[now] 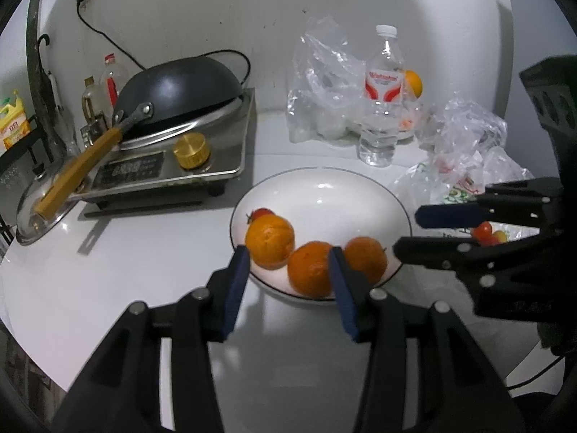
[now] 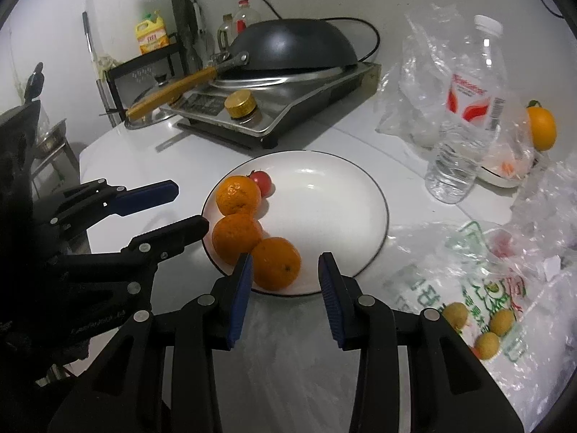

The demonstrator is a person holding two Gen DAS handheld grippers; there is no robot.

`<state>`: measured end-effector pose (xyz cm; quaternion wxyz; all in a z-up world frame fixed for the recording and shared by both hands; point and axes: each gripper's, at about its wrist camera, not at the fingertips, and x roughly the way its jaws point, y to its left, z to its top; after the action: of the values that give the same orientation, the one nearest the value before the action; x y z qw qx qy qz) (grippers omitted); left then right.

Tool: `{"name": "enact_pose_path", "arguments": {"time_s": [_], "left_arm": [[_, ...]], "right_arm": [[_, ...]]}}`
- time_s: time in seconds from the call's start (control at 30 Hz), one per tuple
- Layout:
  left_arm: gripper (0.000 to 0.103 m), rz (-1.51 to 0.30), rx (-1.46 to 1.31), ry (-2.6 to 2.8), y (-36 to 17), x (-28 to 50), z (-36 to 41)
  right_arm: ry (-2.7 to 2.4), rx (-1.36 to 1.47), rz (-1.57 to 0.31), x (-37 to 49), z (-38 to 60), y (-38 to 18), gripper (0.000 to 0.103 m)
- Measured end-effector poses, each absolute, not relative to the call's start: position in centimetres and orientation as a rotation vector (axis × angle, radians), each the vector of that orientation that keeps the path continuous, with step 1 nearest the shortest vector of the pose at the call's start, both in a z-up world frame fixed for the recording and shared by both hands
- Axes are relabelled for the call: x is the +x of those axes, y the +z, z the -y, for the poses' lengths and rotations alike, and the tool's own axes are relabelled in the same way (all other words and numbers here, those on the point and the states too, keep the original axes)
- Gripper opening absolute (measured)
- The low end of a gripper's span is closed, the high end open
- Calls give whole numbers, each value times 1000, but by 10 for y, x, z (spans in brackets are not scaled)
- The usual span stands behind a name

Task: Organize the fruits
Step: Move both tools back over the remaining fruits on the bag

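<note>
We record a white plate [image 2: 324, 180] with a thin dark rim, lying flat. On its 9 o'clock side three oranges [image 2: 238, 195] [image 2: 236, 238] [image 2: 276, 263] sit in a touching row, skins dimpled. A small red tomato [image 2: 262, 182] rests against the farthest orange, at its 1 o'clock. At 4 o'clock from the plate, small yellow fruits [image 2: 501, 321] lie on a printed plastic bag [image 2: 432, 288]. One more orange [image 2: 541, 128] sits well apart at 2 o'clock.

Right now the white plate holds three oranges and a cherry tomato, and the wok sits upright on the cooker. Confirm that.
Not quite. The wok lies upside down on the cooker, as the right wrist view shows. The white plate does hold three oranges and a cherry tomato.
</note>
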<state>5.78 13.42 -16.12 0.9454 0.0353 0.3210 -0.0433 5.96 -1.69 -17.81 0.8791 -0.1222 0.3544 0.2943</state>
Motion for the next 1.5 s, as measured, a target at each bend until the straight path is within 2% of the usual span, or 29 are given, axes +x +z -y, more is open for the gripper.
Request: {"name": "enact_pose_path", "arguments": {"time_s": [0.07, 0.57, 1.23, 1.5], "left_arm": [[52, -650, 70, -88, -159, 56, -131], [52, -649, 117, -137, -151, 48, -75], [52, -680, 177, -207, -157, 49, -12], [52, -704, 222, -255, -161, 53, 17]], "right_arm": [[613, -242, -731, 56, 25, -175, 40], [559, -189, -697, 35, 89, -168, 40], [482, -146, -736, 31, 162, -190, 39], [476, -152, -763, 38, 180, -203, 29]]}}
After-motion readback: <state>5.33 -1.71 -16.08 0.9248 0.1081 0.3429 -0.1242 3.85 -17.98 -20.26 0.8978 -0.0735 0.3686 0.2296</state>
